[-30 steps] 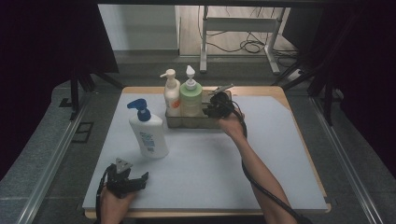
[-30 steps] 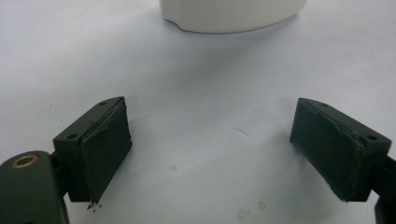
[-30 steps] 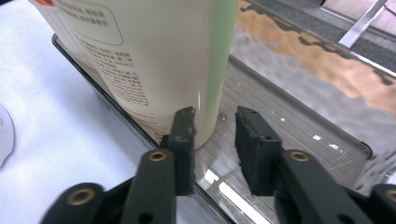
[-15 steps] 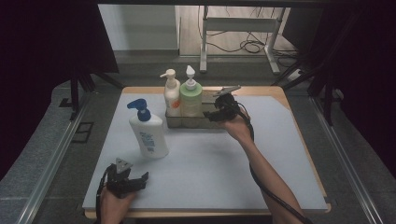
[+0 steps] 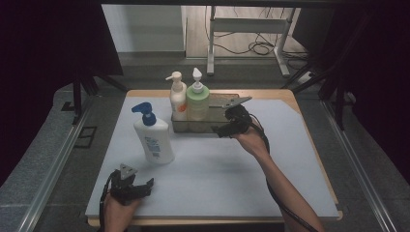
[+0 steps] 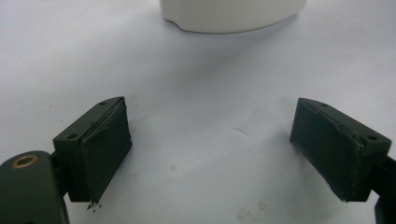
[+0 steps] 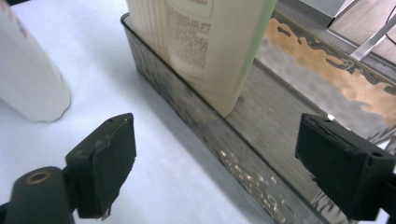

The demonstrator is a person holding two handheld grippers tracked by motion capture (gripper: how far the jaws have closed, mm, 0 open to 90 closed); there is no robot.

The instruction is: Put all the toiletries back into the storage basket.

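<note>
1. Nearby, a white pump bottle (image 5: 154,137) stands toward the table's (image 5: 290,183) left edge.
2. Green bottle (image 5: 197,101) sits in the tray (image 5: 193,126) by the far edge.
3. Right gripper (image 5: 223,129), jaws just opened wide and empty, hovers at the tray's right end.
4. Left gripper (image 5: 140,186) rests open and empty at the near-left corner.

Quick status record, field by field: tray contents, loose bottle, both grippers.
tray: metal; holds green pump bottle and white pump bottle, both upright
loose bottle: white bottle with blue pump, upright on mat, left of tray
right gripper: open, jaws just opened, nothing between them, astride tray's near wall
left gripper: open, over bare mat
</note>
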